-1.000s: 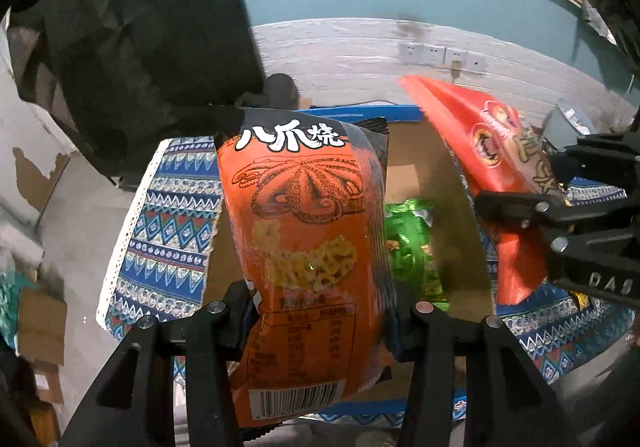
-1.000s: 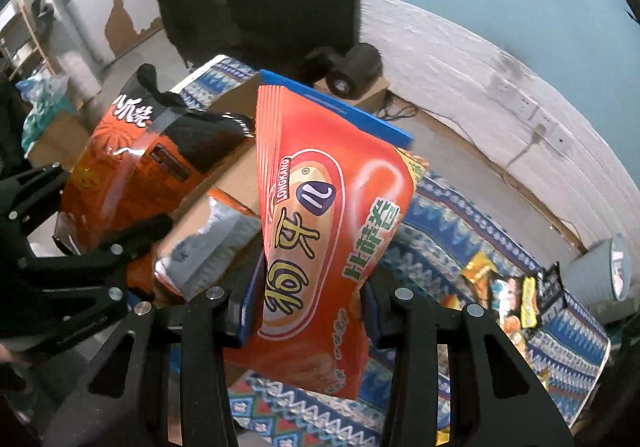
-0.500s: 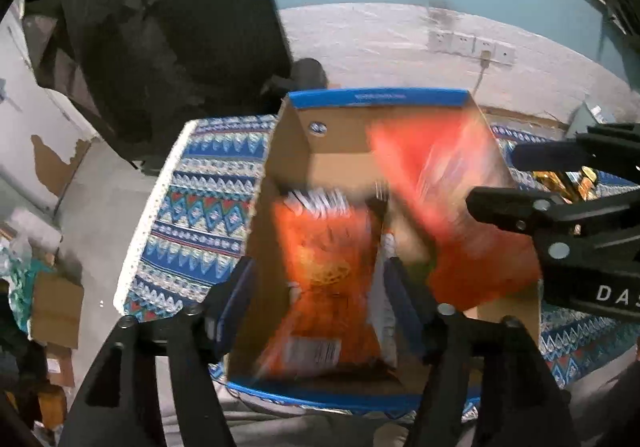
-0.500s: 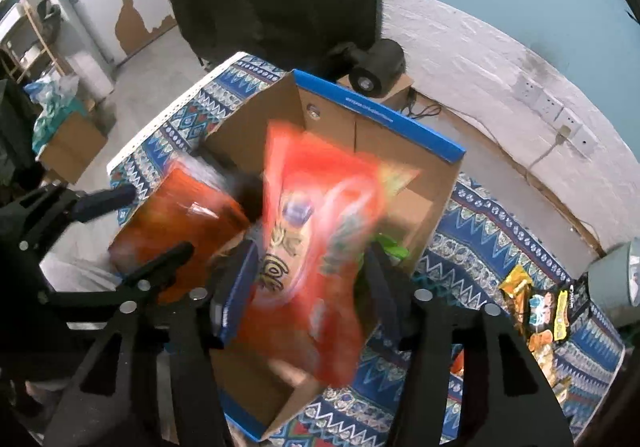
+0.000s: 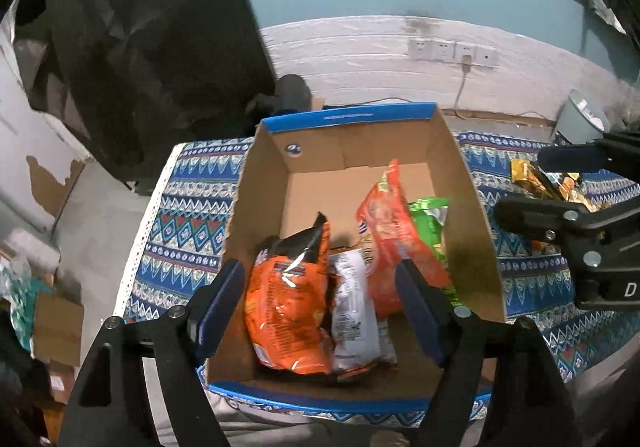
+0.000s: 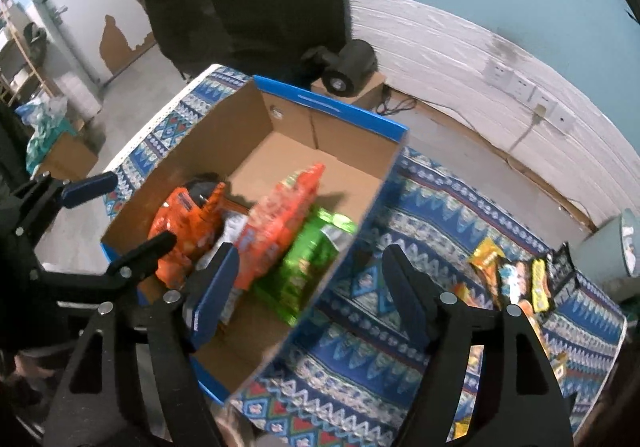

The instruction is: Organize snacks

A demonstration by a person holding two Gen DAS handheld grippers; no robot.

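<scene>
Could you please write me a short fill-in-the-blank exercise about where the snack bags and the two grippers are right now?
1. The orange bag lies inside the cardboard ____.
2. Both the left gripper and the right gripper stand ____.
3. The ____ bag lies nearest the box's right wall.

Missing words: box; open; green

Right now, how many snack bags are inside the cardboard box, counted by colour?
Orange and black bag: 1
Red-orange bag: 1
Green bag: 1
White and silver bag: 1
Total inside the cardboard box: 4 that can be seen
</scene>
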